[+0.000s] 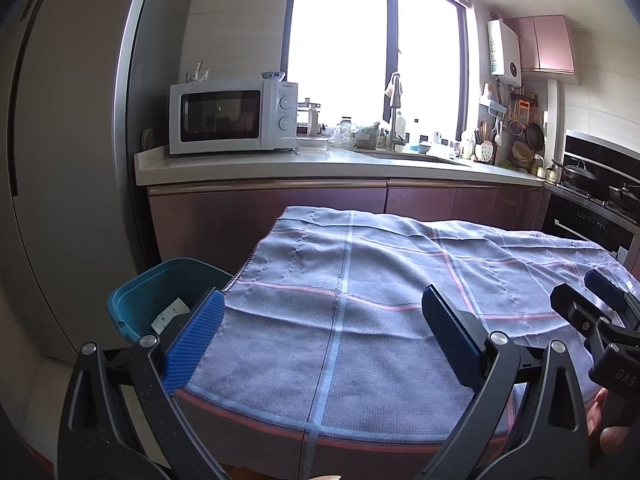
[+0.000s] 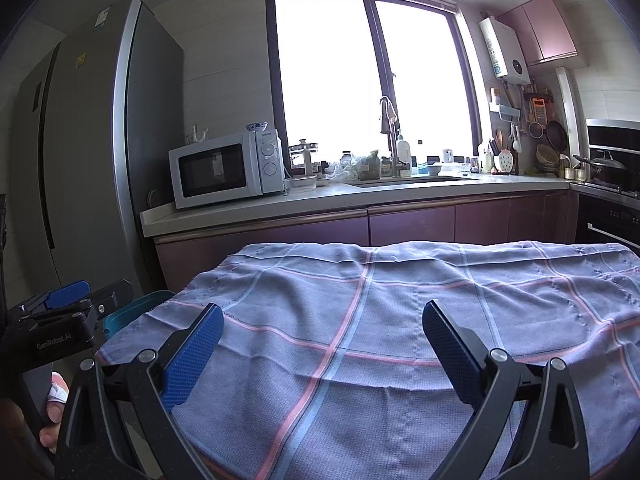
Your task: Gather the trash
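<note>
Over a checked cloth [image 1: 360, 320] on a table: left gripper [image 1: 322, 334] and right gripper [image 2: 323, 338], side by side, jaws spread wide, nothing held. Off the table's left edge, teal bin [image 1: 136, 304] with a white scrap [image 1: 170, 314] inside.

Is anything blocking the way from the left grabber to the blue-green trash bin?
Nothing visible does. The open left gripper hovers above the checked grey-blue cloth, and the teal plastic bin sits just beyond the cloth's left edge, top open, with a white scrap inside.
</note>
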{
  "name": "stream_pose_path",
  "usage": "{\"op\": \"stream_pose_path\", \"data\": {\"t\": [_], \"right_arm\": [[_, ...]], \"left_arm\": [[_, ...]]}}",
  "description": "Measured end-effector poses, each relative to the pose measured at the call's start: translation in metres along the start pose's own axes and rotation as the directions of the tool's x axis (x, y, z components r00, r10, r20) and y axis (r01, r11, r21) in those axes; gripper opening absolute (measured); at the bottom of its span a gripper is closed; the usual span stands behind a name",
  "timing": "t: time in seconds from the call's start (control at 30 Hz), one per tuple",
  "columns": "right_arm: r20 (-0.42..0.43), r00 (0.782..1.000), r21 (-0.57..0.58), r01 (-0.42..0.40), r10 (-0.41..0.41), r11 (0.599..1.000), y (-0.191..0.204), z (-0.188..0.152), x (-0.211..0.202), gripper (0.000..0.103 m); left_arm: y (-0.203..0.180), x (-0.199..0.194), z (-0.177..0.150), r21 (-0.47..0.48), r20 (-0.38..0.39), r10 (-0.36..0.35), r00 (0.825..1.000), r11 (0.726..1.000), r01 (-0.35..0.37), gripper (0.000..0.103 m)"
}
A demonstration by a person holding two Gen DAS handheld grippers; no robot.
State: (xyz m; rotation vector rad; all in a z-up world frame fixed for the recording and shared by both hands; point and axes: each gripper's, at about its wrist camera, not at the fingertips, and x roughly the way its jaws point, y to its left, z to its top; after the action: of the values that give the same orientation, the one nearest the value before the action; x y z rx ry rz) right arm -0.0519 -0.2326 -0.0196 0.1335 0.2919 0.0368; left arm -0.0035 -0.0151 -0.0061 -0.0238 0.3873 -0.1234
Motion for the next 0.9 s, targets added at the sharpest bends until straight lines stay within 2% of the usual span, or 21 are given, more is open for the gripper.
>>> {"op": "stream_pose_path", "data": {"t": [0.17, 0.3, 0.47, 0.57, 0.6, 0.63, 0.67, 0.73, 0.77, 0.9], "right_arm": [[-0.056, 0.996, 0.014, 0.073, -0.072, 0.997, -0.032, 0.005, 0.014, 0.096], [-0.168, 0.975, 0.059, 0.156, -0.144, 0.986, -0.078, 0.013, 0.036, 0.096], [-0.285, 0.925, 0.041, 0.273, -0.25, 0.961, -0.135, 0.018, 0.062, 0.096], [-0.357, 0.886, 0.013, 0.32, -0.295, 0.947, -0.164, 0.018, 0.08, 0.096], [-0.378, 0.875, 0.005, 0.33, -0.303, 0.944, -0.172, 0.017, 0.084, 0.096], [-0.417, 0.854, -0.003, 0.341, -0.311, 0.94, -0.182, 0.016, 0.091, 0.096], [-0.451, 0.837, 0.003, 0.349, -0.311, 0.937, -0.191, 0.015, 0.096, 0.096], [-0.492, 0.823, 0.037, 0.346, -0.285, 0.937, -0.212, 0.012, 0.103, 0.096], [-0.511, 0.807, 0.04, 0.367, -0.296, 0.93, -0.221, 0.011, 0.106, 0.096], [-0.561, 0.76, 0.042, 0.422, -0.328, 0.906, -0.249, 0.008, 0.115, 0.096]], "left_arm": [[0.0, 0.052, 0.016, -0.009, -0.098, -0.027, 0.995, 1.0, 0.026, 0.097], [0.003, 0.117, 0.029, -0.053, -0.215, -0.041, 0.976, 0.998, 0.031, 0.097], [0.002, 0.194, 0.035, -0.067, -0.361, -0.02, 0.932, 0.998, -0.005, 0.097], [-0.001, 0.235, 0.031, -0.045, -0.454, 0.011, 0.891, 0.998, -0.035, 0.097], [-0.002, 0.248, 0.03, -0.05, -0.491, 0.0, 0.871, 0.998, -0.028, 0.097], [-0.003, 0.256, 0.03, -0.04, -0.503, 0.012, 0.864, 0.998, -0.038, 0.097], [-0.007, 0.261, 0.032, -0.013, -0.5, 0.032, 0.865, 0.999, -0.045, 0.097], [-0.014, 0.274, 0.031, 0.042, -0.524, 0.056, 0.85, 0.998, -0.04, 0.097], [-0.019, 0.278, 0.031, 0.08, -0.524, 0.082, 0.848, 0.996, -0.046, 0.098], [-0.018, 0.283, 0.032, 0.067, -0.525, 0.076, 0.848, 0.997, -0.047, 0.099]]}}
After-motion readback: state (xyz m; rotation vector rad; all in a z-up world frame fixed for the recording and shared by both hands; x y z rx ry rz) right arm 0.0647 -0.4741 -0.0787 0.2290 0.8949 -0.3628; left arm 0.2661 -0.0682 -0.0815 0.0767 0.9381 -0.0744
